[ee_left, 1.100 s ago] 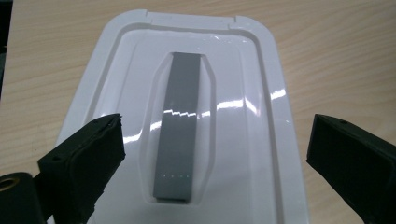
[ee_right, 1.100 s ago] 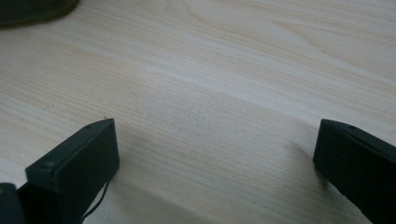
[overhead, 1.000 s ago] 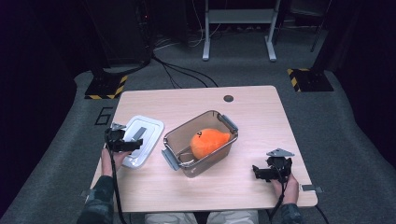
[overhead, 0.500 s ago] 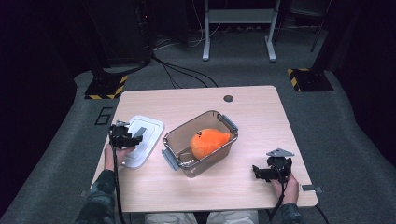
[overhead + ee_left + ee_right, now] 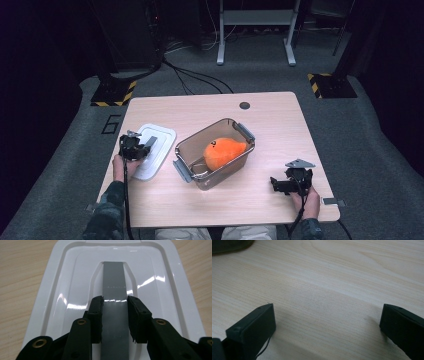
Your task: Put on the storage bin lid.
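Note:
A white lid (image 5: 161, 136) lies flat on the table's left side, with a grey handle strip (image 5: 113, 277) along its middle. My left gripper (image 5: 144, 148) is over the lid; its jaws have just been closing and now pinch the grey handle from both sides (image 5: 115, 301). A clear container (image 5: 220, 121) with grey latches sits mid-table and holds an orange plush toy (image 5: 222, 151). Near the front right of the table, my right gripper (image 5: 276, 184) stands open, low over bare wood, with nothing between its jaws (image 5: 327, 312).
The wooden table (image 5: 270, 120) has a small dark grommet (image 5: 244, 105) near its far edge. Beyond the table are grey carpet, cables and stand bases with yellow-black tape (image 5: 330, 85).
The left gripper has shifted slightly right onto the lid, and its jaws have gone from wide to closed on the grey handle. The right gripper has stayed still.

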